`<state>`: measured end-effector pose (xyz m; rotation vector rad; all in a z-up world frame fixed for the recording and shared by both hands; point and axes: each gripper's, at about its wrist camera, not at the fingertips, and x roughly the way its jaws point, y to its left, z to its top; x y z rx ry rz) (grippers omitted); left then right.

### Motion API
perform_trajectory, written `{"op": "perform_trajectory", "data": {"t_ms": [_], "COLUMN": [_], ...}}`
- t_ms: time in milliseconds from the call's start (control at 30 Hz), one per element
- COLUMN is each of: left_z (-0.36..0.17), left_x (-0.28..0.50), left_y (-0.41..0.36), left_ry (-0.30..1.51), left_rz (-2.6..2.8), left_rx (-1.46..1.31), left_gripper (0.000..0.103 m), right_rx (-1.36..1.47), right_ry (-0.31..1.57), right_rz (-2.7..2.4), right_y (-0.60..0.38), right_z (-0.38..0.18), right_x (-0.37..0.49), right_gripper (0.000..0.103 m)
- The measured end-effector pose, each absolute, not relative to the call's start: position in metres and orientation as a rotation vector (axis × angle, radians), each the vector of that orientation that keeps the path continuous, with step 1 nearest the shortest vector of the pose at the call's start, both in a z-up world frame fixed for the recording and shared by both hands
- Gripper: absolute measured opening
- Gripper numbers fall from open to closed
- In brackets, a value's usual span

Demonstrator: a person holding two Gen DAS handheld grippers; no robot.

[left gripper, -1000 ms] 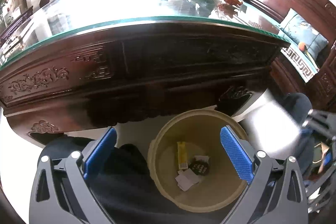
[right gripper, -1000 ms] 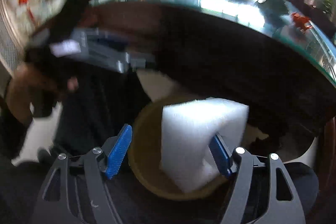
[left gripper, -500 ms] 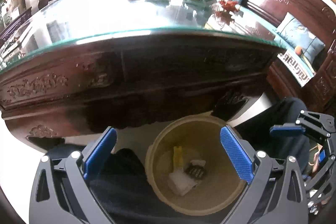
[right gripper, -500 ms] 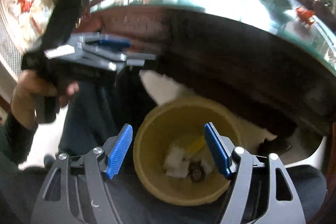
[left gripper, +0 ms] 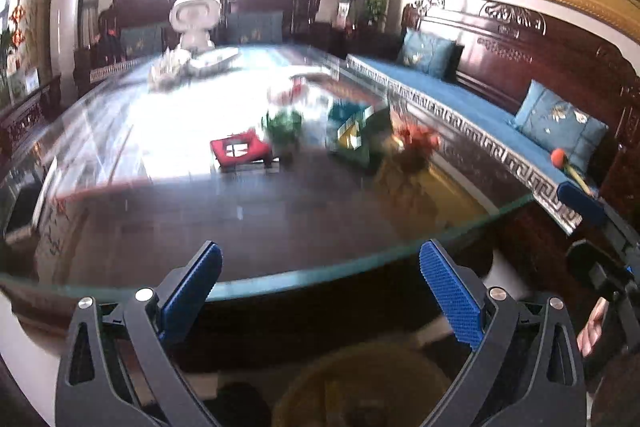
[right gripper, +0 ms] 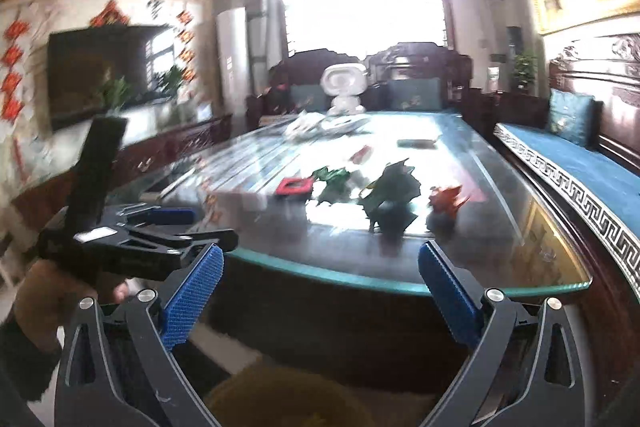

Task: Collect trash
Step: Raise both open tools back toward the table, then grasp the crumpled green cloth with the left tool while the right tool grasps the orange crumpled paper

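Two hand-held grippers hang over the near edge of a glass-topped dark wooden table [right gripper: 500, 267]. The left gripper [left gripper: 320, 287] stands wide and empty; the right gripper [right gripper: 320, 287], its jaws just opened, holds nothing. Left to right across the tabletop's middle lie a flat red square packet [right gripper: 294, 186], a crumpled green wrapper [right gripper: 334, 179], a larger dark green wrapper [right gripper: 394, 183] and a crumpled red wrapper [right gripper: 446, 201], all uncollected. The round yellow waste bin [left gripper: 362, 387] sits below the near edge, cut off; its contents are blurred. Farther white clutter is hard to identify.
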<state>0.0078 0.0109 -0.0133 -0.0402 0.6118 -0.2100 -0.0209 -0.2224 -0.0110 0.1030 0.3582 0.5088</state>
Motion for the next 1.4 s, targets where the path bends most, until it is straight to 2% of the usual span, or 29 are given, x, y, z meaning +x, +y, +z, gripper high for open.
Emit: {"op": "perform_trajectory", "data": {"t_ms": [367, 1000, 1067, 1133, 1200, 1300, 1400], "left_z": [0.006, -0.038, -0.04, -0.043, -0.048, -0.05, -0.05], "left_x": [0.124, 0.271, 0.274, 0.276, 0.278, 0.279, 0.279], "left_y": [0.008, 0.0, -0.002, -0.003, -0.004, -0.002, -0.001], "left_ry": [0.621, 0.838, 0.844, 0.855, 0.876, 0.887, 0.886], "left_rz": [-0.176, -0.125, -0.135, -0.141, -0.155, -0.165, -0.174], "left_rx": [-0.081, -0.033, -0.027, -0.025, -0.028, -0.04, -0.042], "left_gripper": [0.099, 0.098, 0.094, 0.083, 0.078, 0.058, 0.053], "right_rx": [0.119, 0.133, 0.147, 0.168, 0.18, 0.188, 0.21], "right_ry": [0.4, 0.47, 0.48, 0.495, 0.512, 0.538, 0.567], "right_rz": [0.403, 0.367, 0.375, 0.393, 0.405, 0.426, 0.432], "right_y": [-0.227, -0.238, -0.239, -0.241, -0.24, -0.24, -0.242], "right_z": [-0.021, -0.021, -0.021, -0.022, -0.023, -0.026, -0.029], "right_x": [0.052, 0.144, 0.149, 0.154, 0.159, 0.167, 0.174], "right_gripper": [0.094, 0.094, 0.094, 0.094, 0.094, 0.094, 0.094]}}
